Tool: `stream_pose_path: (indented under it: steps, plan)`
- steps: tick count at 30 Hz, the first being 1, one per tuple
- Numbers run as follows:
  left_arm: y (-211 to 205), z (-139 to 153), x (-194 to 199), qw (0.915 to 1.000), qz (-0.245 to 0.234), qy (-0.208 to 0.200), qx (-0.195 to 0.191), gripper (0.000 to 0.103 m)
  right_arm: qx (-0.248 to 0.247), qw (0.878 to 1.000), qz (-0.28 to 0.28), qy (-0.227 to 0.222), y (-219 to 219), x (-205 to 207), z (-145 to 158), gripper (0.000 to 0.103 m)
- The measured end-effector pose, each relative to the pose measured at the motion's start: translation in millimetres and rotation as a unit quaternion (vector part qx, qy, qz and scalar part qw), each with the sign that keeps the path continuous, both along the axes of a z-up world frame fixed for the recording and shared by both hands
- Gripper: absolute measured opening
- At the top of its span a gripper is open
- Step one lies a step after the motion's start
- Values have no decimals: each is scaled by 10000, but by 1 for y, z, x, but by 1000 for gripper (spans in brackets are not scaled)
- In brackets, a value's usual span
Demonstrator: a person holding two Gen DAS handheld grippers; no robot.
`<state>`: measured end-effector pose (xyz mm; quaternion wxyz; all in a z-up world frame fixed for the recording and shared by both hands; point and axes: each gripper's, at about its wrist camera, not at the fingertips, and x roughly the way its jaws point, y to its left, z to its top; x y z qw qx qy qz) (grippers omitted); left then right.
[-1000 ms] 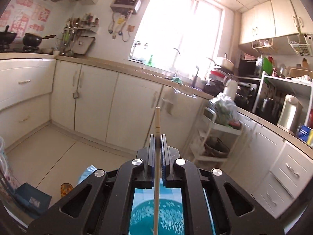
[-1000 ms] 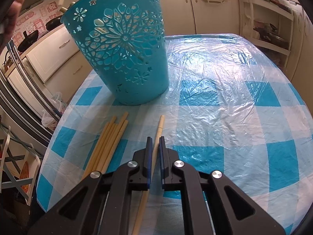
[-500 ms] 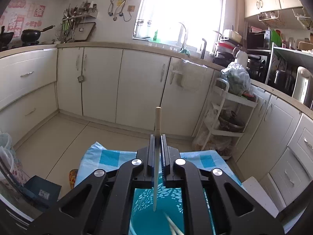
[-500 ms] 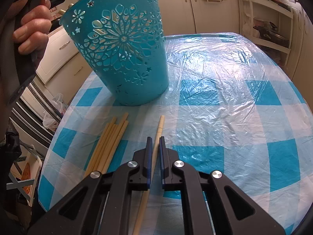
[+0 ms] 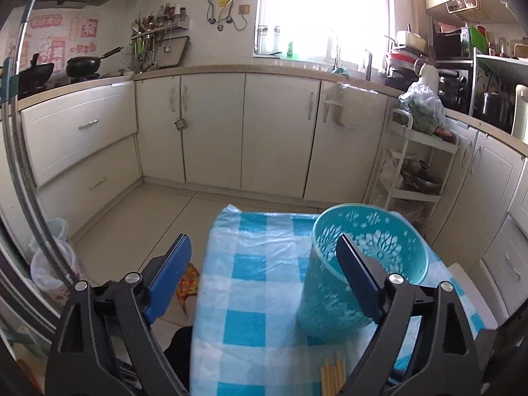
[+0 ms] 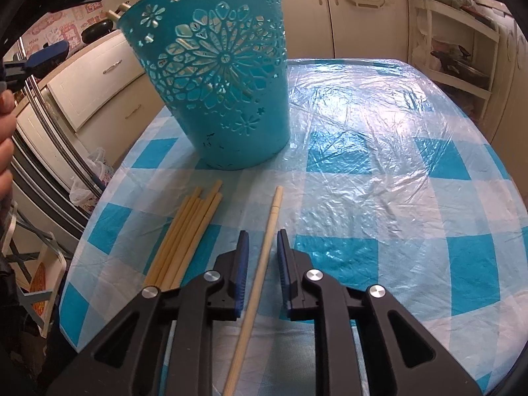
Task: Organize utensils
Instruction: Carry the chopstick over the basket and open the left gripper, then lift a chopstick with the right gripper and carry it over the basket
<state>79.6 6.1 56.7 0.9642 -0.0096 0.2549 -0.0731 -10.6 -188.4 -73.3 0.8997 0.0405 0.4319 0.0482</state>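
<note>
Freed of its chopstick, now inside the bin (image 6: 217, 76), the left gripper (image 5: 264, 274) gapes empty while the right gripper (image 6: 262, 264) has just been parting around the lone chopstick (image 6: 264, 257), pads clear.

I count one teal basket (image 6: 217, 76) on the counter (image 6: 379, 151). Just in front of the basket lies one bundle of chopsticks (image 6: 184, 234); I make out about five, though their overlap keeps me from an exact count. One single chopstick (image 6: 264, 264) lies apart, to the right of that bundle. At least one more chopstick end (image 6: 114, 16) shows above the basket's rim. I see two grippers: left gripper (image 5: 264, 247), right gripper (image 6: 262, 244).
</note>
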Motion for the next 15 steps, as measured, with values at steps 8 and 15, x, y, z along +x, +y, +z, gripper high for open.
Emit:
stream_pose_path:
  steps: [8, 15]
  plan:
    - [14, -28, -31, 9975, 137, 558, 413, 88, -126, 9998, -171, 36, 2, -9, 1, 6]
    - [3, -25, -56, 9964, -178, 510, 650, 89, 634, 9970, -422, -164, -19, -26, 17, 6]
